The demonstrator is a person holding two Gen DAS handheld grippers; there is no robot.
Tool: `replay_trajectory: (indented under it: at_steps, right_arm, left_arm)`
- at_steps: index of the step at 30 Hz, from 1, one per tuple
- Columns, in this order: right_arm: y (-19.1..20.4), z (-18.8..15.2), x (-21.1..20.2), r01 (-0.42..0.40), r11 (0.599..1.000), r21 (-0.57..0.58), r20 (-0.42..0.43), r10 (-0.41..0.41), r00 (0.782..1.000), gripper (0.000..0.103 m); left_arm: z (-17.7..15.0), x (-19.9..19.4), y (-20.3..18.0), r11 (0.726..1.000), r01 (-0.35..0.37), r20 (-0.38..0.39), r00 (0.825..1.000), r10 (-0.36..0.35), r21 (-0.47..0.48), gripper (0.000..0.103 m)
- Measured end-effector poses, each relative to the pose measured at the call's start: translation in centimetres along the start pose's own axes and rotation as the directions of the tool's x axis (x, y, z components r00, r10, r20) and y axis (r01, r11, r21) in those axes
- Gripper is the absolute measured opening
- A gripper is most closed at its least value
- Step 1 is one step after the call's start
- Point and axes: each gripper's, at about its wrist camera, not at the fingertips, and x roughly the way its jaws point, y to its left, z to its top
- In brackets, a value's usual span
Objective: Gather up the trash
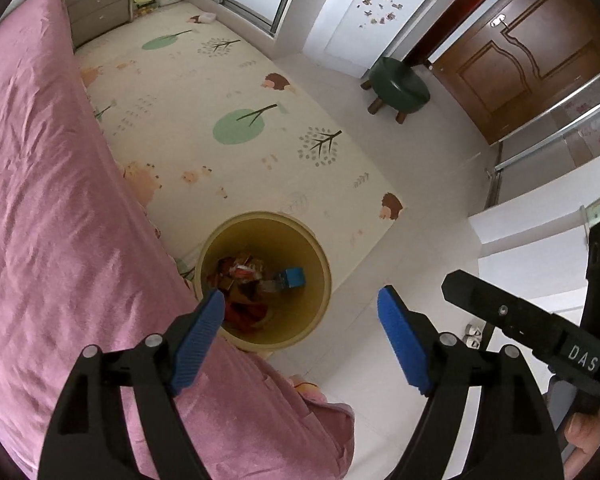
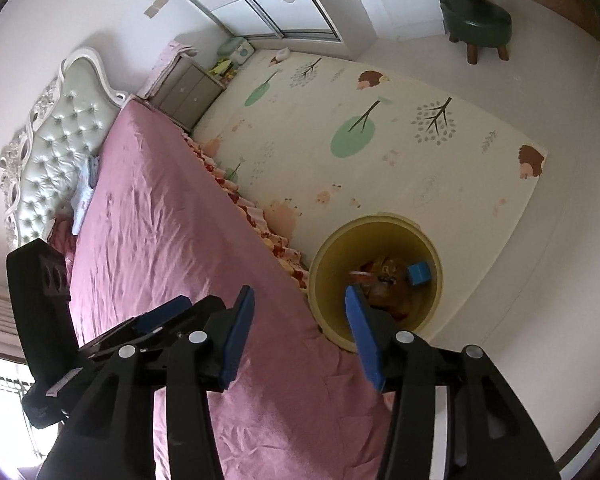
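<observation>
Looking down into the yellow bin (image 1: 260, 280), I see the trash (image 1: 246, 280) already at its bottom: crumpled red and orange wrappers and a small blue box (image 1: 294, 277). I judge the wrappers light, soft and a little slippery, best pinched at a fold; the box seems stiffer, so I would take it across two flat sides. The bin stands on the floor, touching the corner of the play mat (image 1: 204, 120), just beside the pink bed (image 1: 48, 208). My left gripper (image 1: 300, 336) and right gripper (image 2: 300, 336) both stand wide apart and carry nothing.
</observation>
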Motion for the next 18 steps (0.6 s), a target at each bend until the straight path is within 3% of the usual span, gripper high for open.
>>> replay_trajectory:
  at_steps: [9, 18]
  right_arm:
    - [1.9, 0.3, -0.3, -0.009, 0.999, -0.043, 0.002, 0.010, 1.000, 0.047]
    - [5.8, -0.2, -0.5, -0.024, 0.992, -0.123, -0.015, 0.023, 1.000, 0.047]
  left_arm:
    - [0.1, -1.8, 0.7, 1.000, -0.004, 0.029, 1.000, 0.004, -0.011, 0.078]
    - [-1.0, -6.1, 4.0, 0.996, -0.027, 0.088, 0.996, 0.034, -0.080, 0.079]
